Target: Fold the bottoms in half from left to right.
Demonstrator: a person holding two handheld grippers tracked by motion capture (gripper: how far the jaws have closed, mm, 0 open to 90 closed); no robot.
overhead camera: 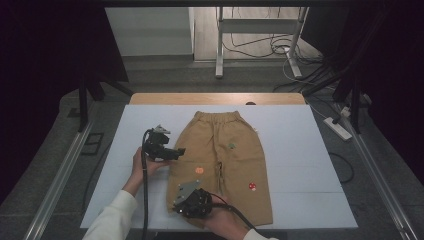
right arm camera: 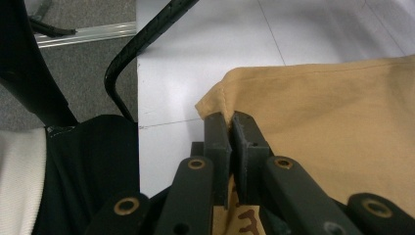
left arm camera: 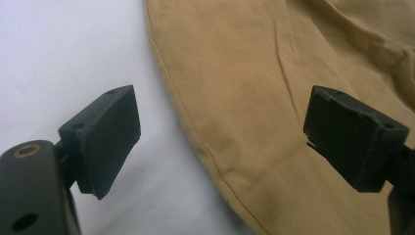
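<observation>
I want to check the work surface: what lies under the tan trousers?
The tan trousers lie flat on a white board, bare around them. Whatever is directly beneath the cloth is covered. The right gripper pinches a hem corner; the left gripper hovers open over the side edge.

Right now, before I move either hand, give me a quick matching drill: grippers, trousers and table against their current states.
Things:
1. left gripper
2. right gripper
3. tan trousers
4. white table

States:
A. shut on the hem corner of a trouser leg
B. spread flat, waistband at the far side
C. open, fingers either side of the trouser leg's outer edge
D. lies under the garment

Pairs: 1-C, 2-A, 3-B, 4-D
</observation>
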